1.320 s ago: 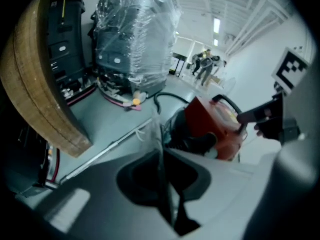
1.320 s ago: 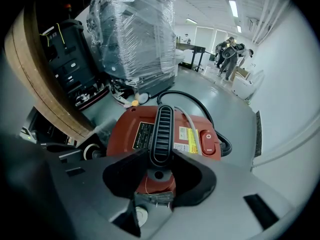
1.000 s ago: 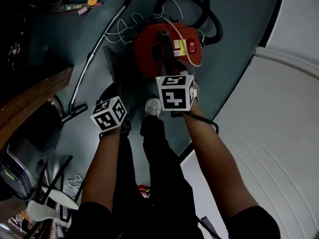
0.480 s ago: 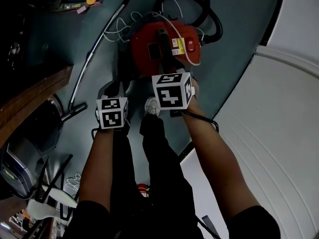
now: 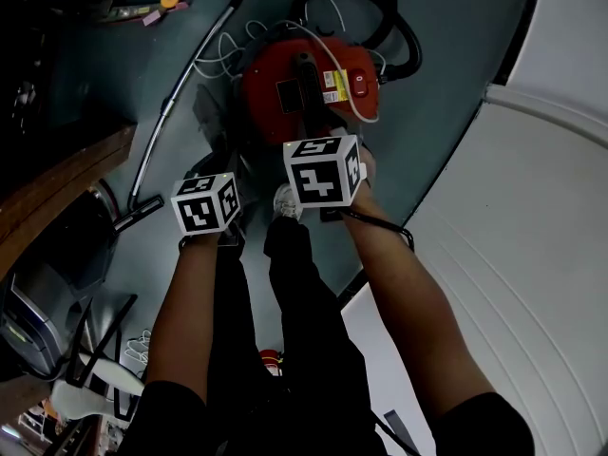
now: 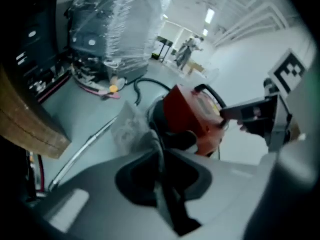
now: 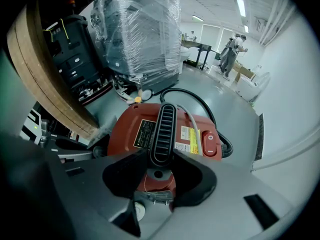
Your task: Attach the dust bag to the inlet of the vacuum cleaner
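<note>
The red vacuum cleaner (image 5: 285, 88) stands on the grey floor in front of the person's feet. My right gripper (image 5: 312, 133) is shut on the black ribbed handle (image 7: 162, 126) on top of the vacuum cleaner (image 7: 145, 129). A grey, crinkled dust bag (image 6: 129, 129) hangs just left of the vacuum cleaner (image 6: 192, 111). My left gripper (image 6: 159, 151) is shut on a thin edge of it. In the head view the dust bag (image 5: 211, 112) shows dimly beyond the left gripper (image 5: 220, 171). The inlet is hidden.
A metal wand (image 5: 166, 122) lies on the floor at the left. A black hose (image 5: 385, 12) and white cord (image 5: 223, 55) coil behind the vacuum. A wooden tabletop edge (image 5: 57, 188) is at the left, a white wall (image 5: 532, 207) at the right, and a wrapped pallet (image 7: 140, 34) behind.
The right gripper and the vacuum have shifted slightly left and away. The left gripper has stayed near the bag, its cube turning and moving a little left again.
</note>
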A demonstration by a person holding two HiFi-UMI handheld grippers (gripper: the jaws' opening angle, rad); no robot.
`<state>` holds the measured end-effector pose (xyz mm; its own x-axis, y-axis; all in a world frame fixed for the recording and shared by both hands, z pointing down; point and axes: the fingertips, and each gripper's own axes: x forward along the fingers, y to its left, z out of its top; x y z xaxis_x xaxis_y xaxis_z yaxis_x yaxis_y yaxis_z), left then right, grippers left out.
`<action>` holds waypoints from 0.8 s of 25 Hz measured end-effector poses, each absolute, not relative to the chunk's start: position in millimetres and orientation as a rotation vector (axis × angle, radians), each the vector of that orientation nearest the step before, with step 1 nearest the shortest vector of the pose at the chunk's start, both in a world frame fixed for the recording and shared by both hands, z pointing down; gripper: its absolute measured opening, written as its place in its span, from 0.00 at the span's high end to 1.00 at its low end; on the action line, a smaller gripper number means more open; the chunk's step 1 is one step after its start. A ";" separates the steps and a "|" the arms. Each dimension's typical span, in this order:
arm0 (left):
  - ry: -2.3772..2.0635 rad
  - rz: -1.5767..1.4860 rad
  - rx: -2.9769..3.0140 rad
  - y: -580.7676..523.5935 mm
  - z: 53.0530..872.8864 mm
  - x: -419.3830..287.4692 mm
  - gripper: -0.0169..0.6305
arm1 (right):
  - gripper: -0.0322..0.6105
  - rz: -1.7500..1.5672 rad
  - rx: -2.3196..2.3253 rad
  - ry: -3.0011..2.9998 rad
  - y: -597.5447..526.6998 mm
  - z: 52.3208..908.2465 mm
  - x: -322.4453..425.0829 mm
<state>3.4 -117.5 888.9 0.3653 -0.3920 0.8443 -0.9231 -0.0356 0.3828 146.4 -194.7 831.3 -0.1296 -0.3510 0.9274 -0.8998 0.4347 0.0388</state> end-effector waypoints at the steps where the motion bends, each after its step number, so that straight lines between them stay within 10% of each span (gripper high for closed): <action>1: -1.198 0.670 1.627 -117.4 889.1 4.7 0.91 | 0.73 0.690 1.097 -1.696 -194.7 831.3 146.5; 20: -1.316 0.583 1.570 -107.4 860.6 -8.2 0.84 | 0.83 0.816 1.477 -1.779 -183.2 782.2 148.8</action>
